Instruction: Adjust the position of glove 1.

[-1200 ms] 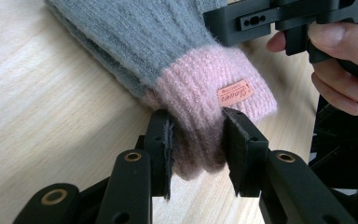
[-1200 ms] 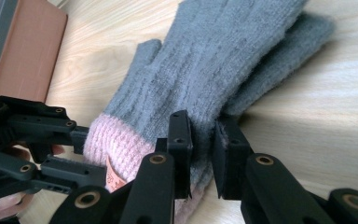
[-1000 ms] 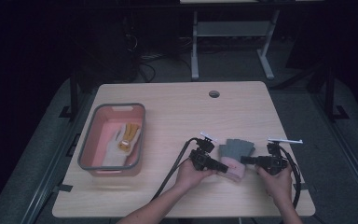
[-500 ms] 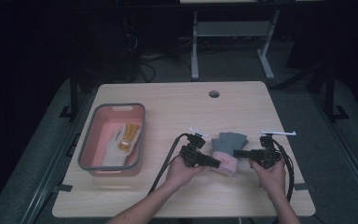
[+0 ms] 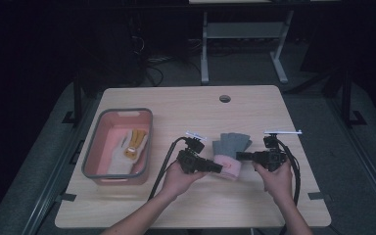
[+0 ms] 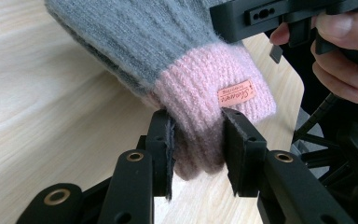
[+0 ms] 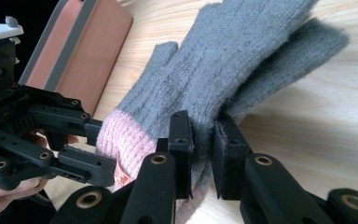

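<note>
A dim room surrounds the pale wooden counter (image 5: pixel 254 112), where a pink bin (image 5: pixel 94 161) sits at the left. Right of it, a grey glove with a pink cuff (image 5: pixel 230 152) is held between both tools. The left tool (image 6: pixel 196 149) is clamped on the pink cuff; the right tool (image 7: pixel 200 149) pinches the grey knit at the glove's side edge. The glove's long axis runs from the cuff near the person out to the fingers, so the bin lies to its left, nearer the left tool.

A dim lab or test room: beyond the bare wooden counter (image 5: pixel 254 110) stands a metal-legged bench (image 5: pixel 240 44), with loose cables (image 5: pixel 152 68) on grey flooring beside it.
</note>
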Motion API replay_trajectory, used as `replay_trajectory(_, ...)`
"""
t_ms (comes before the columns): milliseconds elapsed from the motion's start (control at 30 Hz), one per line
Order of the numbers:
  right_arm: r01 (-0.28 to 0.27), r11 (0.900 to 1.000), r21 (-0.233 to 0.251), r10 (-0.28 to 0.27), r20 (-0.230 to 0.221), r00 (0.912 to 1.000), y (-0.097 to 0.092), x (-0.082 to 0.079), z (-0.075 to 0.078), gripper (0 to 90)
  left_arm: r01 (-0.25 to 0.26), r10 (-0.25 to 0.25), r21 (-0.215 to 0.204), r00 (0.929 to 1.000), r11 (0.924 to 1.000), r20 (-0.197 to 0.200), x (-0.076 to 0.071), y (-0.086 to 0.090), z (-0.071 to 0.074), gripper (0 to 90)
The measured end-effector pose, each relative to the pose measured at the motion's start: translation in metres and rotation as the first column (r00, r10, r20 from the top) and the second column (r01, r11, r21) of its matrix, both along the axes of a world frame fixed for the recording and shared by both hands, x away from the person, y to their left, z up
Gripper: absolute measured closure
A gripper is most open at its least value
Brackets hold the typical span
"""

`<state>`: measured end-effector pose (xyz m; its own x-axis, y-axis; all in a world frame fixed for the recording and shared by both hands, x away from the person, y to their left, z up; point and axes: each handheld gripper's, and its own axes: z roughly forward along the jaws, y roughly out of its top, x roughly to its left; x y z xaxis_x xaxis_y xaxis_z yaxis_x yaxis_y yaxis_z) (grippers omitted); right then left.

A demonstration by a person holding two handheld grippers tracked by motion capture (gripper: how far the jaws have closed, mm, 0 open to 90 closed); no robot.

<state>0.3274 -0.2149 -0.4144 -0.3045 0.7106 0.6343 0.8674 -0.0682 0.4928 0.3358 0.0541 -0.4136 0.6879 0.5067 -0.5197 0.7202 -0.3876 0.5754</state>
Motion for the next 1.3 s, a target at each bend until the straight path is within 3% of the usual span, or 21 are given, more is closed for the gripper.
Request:
replay_trajectory(800,-0.076,0.9971,0.004,0.076,0.02,0.9969,0.046,0.019,0.02,79.1,-0.047,0.047,-0.003,0.9984,0.9989,0.03,0.0,0.048,0.017,65.9)
replay_trajectory(1300,-0.114,0.9929,0.033,0.113,0.031,0.9931,0.067,0.029,0.029,79.0,-0.07,0.071,-0.019,0.9964,0.9974,0.045,0.001,0.072,0.027,65.9)
